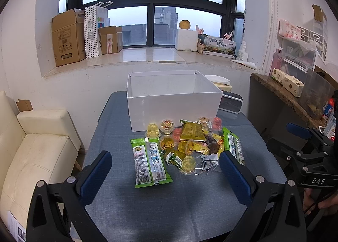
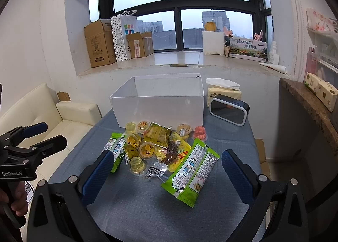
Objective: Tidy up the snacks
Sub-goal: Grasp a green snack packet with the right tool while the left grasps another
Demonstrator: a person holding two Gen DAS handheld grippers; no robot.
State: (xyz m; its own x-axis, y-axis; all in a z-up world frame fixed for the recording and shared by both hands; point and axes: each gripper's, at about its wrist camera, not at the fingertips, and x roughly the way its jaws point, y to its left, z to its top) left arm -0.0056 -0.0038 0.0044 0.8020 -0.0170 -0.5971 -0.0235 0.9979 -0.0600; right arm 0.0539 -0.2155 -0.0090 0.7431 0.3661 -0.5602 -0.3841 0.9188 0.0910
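A pile of snacks lies on the blue-grey table (image 1: 169, 204) in front of an empty white box (image 1: 173, 102) (image 2: 158, 102). Two green packets flank it: one (image 1: 149, 162) (image 2: 115, 151) on the left, one (image 1: 233, 146) (image 2: 191, 170) on the right. Between them sit several jelly cups (image 1: 168, 143) (image 2: 146, 150), a yellow-green pouch (image 1: 192, 131) (image 2: 157, 135) and small wrappers. My left gripper (image 1: 165, 176) is open, low, just short of the pile. My right gripper (image 2: 168, 178) is open too, with its fingers either side of the right packet's near end, nothing held.
A black-and-white clock (image 2: 229, 110) and a tissue pack (image 2: 224, 89) stand right of the box. A cream sofa (image 1: 31, 157) is at the left, a dark shelf (image 2: 312, 107) at the right. Cardboard boxes (image 1: 67, 37) line the window sill.
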